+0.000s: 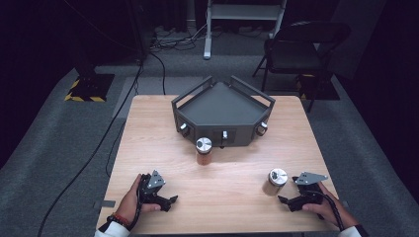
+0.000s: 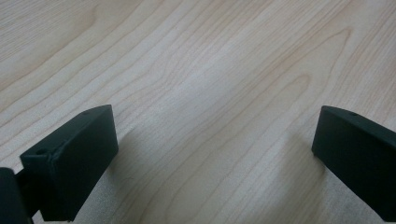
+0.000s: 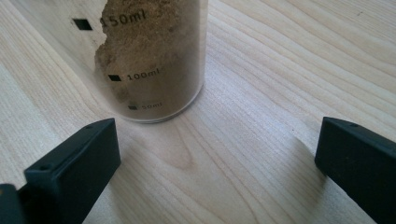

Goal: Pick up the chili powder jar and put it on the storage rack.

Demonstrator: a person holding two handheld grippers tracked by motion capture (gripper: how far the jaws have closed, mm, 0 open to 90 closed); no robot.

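Clearly the nearer jar (image 1: 274, 181) stands upright on the table (image 1: 148, 138), just left of the right gripper (image 1: 283, 200), whose jaws are spread wide and empty. In the right gripper view the jar (image 3: 149, 56) reads "150ml", "100ml", "50ml". A second jar (image 1: 203, 151) stands farther off before the grey tray (image 1: 222, 106). The left gripper (image 1: 173, 199) gapes too.

Your two grippers, left (image 1: 170, 200) and right (image 1: 282, 200), are black with grey top plates. The table (image 1: 163, 143) is pale wood with wavy grain. The jar (image 1: 274, 181) near your right gripper holds brown powder, bears black volume marks and has a silver lid. The tray (image 1: 222, 106) is dark grey.
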